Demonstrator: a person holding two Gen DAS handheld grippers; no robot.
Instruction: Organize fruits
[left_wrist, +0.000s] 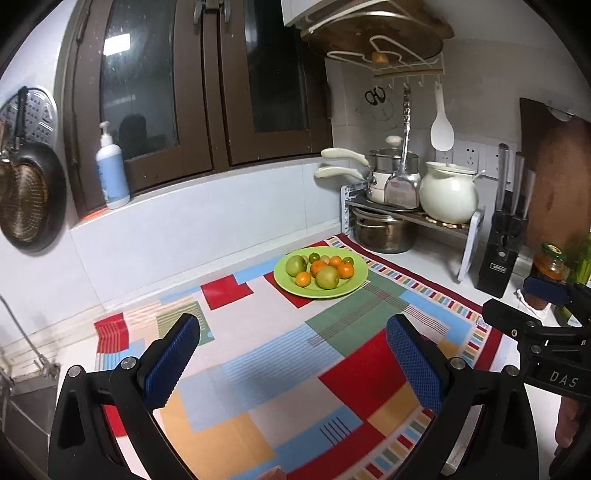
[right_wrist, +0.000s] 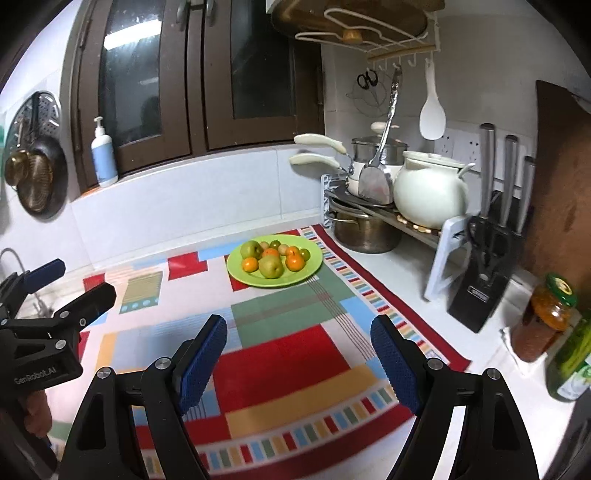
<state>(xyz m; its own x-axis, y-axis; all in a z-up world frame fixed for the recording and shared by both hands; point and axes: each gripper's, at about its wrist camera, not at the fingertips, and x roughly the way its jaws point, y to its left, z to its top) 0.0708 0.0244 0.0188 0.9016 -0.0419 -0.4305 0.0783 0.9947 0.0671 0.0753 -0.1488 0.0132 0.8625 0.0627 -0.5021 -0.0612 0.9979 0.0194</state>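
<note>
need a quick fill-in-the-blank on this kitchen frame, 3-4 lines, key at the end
1. The fruit sits on a ____ plate.
2. The plate rests on a patchwork cloth, at its ____ edge from both claws.
3. The left claw and the right claw both stand ____, with nothing between their pads.
4. The white pot stands on a rack, ____ a steel pot.

Missing words: green; far; open; above

A home kitchen is showing here: pots (right_wrist: 364, 232) are sitting on a rack (right_wrist: 439, 236) at the counter's back corner, a knife block (right_wrist: 480, 291) is standing beside it, and pans (left_wrist: 27, 199) are hanging by the window (left_wrist: 192, 85)
</note>
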